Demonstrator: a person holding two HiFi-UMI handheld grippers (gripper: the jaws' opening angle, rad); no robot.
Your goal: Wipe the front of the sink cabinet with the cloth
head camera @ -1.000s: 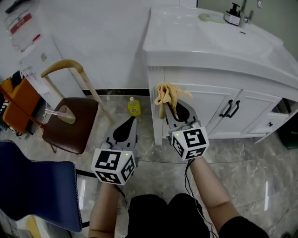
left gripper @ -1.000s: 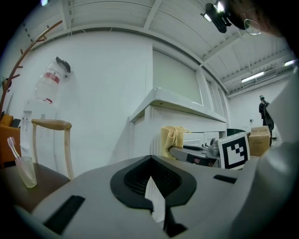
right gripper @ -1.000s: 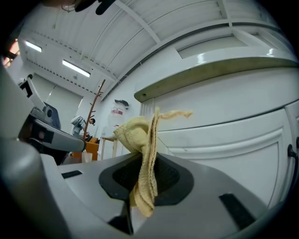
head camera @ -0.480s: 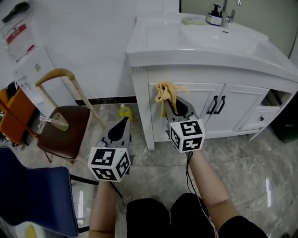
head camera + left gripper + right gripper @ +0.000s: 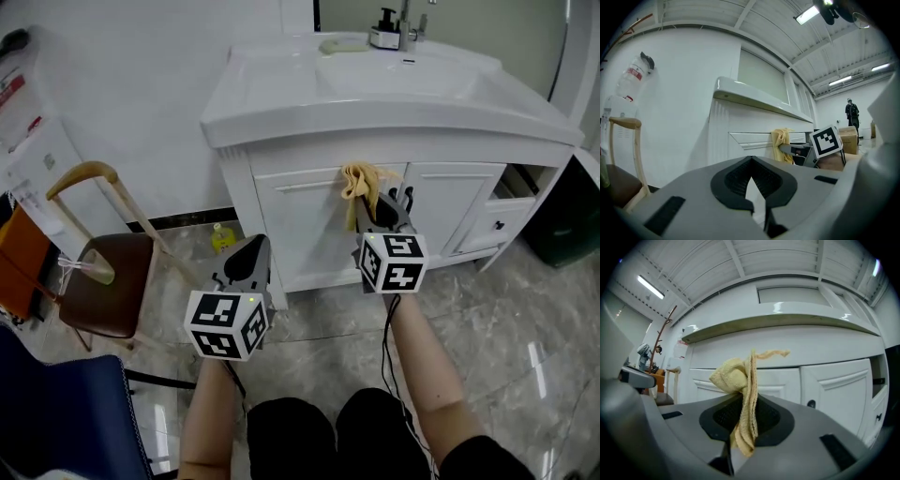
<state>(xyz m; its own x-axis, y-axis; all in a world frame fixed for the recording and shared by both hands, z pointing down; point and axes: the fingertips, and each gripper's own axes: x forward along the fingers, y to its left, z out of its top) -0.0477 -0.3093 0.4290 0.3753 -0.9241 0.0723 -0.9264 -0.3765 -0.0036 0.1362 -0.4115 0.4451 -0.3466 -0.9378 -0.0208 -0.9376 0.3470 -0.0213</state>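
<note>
Right tongs [image 5: 377, 208] clamped on the yellow cloth [image 5: 360, 182], up near the top edge of the cabinet front [image 5: 300, 225]; left tongs [image 5: 251, 255] closed, empty. Best now: press the cloth flat, sweep in overlapping strokes.

A brown wooden chair [image 5: 105, 292] stands on the grey marble floor [image 5: 525, 347]. A small yellow bottle [image 5: 223, 239] stands near it, by the white wall [image 5: 141, 75].
</note>
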